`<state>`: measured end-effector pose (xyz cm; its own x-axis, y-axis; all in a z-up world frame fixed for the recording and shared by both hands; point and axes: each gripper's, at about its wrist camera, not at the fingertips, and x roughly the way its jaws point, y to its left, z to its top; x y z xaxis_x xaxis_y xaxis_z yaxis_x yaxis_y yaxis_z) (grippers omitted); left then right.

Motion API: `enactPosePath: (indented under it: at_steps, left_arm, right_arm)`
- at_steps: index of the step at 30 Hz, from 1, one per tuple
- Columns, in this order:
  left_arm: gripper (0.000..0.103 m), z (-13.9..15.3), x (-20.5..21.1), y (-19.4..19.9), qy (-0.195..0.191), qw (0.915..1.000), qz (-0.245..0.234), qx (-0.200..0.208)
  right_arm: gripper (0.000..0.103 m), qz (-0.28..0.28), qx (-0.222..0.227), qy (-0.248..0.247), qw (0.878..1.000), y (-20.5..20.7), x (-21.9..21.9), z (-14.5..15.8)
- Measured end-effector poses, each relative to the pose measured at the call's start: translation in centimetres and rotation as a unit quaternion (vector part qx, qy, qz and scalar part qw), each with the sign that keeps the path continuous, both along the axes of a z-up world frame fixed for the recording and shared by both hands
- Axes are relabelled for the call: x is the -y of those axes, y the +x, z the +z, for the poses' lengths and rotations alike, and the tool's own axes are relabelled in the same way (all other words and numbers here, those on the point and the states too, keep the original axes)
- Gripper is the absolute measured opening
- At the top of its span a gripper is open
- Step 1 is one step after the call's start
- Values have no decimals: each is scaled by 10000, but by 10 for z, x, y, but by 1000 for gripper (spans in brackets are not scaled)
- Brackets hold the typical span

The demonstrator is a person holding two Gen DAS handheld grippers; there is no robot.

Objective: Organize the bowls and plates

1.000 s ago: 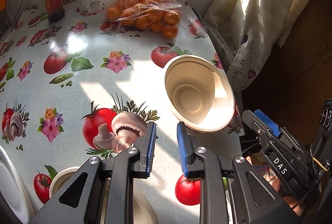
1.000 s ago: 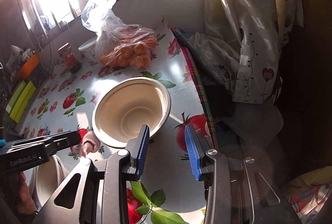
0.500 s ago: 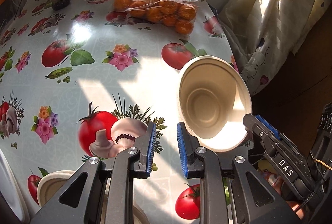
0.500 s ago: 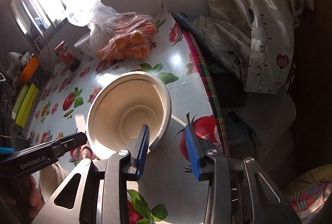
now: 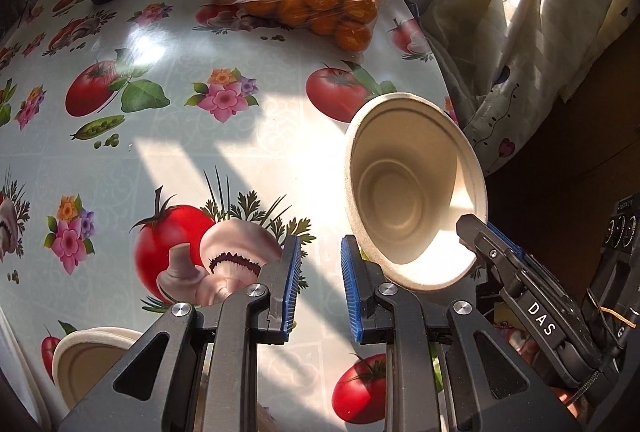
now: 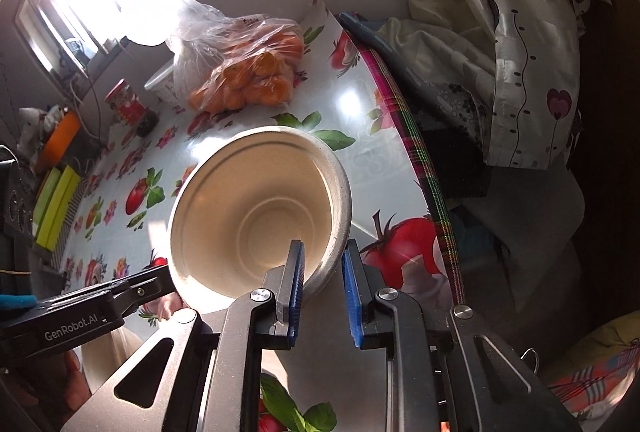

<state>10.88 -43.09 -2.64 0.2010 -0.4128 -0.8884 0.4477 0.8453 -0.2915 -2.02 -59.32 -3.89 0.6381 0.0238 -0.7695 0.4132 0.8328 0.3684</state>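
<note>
My right claw (image 6: pixel 322 264) has just been closing and now pinches the bowl (image 6: pixel 256 207) rim, bowl tipped at the table (image 5: pixel 248 151) edge. Left claw (image 5: pixel 319 272) nearly shut, holding nothing. Next I lift the bowl over to the other bowl (image 5: pixel 86 360) and stack it

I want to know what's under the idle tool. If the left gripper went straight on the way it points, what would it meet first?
Probably the bare tablecloth beside the printed mushroom; nothing stands between the left gripper and it. Depth is unclear.

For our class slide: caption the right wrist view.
Right gripper closing on paper bowl's rim beside bagged oranges.
</note>
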Motion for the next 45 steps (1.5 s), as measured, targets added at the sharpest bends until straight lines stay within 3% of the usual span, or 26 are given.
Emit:
enactPosePath:
  at_steps: [23, 45]
  left_arm:
    - [21, 5, -19, -36, -137, 9995, -291, -37]
    - [21, 18, -53, -87, -352, 9980, -508, 131]
  right_arm:
    - [18, -271, 162, 308, 9990, -49, -18, 2]
    - [18, -440, 616, 304, 9967, -116, -58, 27]
